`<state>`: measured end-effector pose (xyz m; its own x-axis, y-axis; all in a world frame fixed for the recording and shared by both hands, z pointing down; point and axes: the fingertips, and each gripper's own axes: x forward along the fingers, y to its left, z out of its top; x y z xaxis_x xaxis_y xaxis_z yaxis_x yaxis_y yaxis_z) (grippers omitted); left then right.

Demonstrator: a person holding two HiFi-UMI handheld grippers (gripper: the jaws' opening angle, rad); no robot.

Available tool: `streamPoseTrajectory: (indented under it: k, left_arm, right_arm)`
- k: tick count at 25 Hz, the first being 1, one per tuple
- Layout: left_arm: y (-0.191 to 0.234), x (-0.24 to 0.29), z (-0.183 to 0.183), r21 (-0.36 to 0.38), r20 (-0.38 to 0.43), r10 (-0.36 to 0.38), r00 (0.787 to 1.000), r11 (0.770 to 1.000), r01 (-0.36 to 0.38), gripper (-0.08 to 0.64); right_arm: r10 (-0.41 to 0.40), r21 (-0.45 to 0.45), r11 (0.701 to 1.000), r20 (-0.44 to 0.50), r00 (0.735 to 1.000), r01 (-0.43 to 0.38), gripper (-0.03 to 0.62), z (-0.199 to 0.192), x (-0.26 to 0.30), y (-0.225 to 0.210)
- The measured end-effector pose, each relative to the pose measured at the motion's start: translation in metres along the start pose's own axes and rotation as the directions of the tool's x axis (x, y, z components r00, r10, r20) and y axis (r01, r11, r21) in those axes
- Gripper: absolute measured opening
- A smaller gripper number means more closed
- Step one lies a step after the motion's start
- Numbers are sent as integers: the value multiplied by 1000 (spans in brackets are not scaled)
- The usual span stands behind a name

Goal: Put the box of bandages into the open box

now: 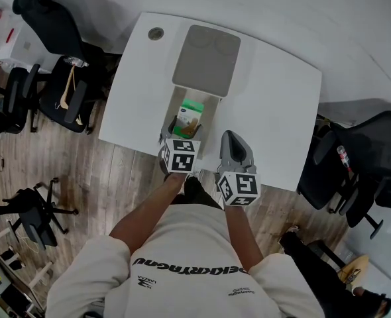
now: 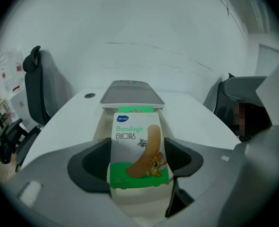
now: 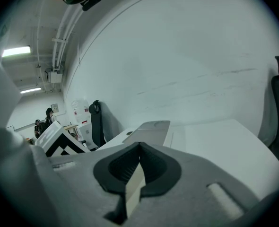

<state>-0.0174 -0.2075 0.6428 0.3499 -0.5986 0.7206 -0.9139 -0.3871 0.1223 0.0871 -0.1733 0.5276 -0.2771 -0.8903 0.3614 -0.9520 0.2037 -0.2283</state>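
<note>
The bandage box, white and green with a cartoon plaster on it, sits between the jaws of my left gripper, which is shut on it. In the left gripper view the bandage box points into the open box, whose grey lid stands open behind it. From the head view the bandage box lies within the open box, with the lid folded back. My right gripper hovers beside it near the table's front edge, and its view shows the right gripper shut on nothing.
The white table has a round cable hole at its far left corner. Black office chairs stand to the left and to the right. A person's arms and torso fill the foreground.
</note>
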Motion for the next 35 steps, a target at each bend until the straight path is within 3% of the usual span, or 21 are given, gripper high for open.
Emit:
streamPoseTrajectory:
  k: [35]
  left_arm:
    - [6,49,-28,13,-166,18,986,1000,-16,354]
  right_arm:
    - [8,10,1000,-14,1000,-8,-2,-2,12,-5]
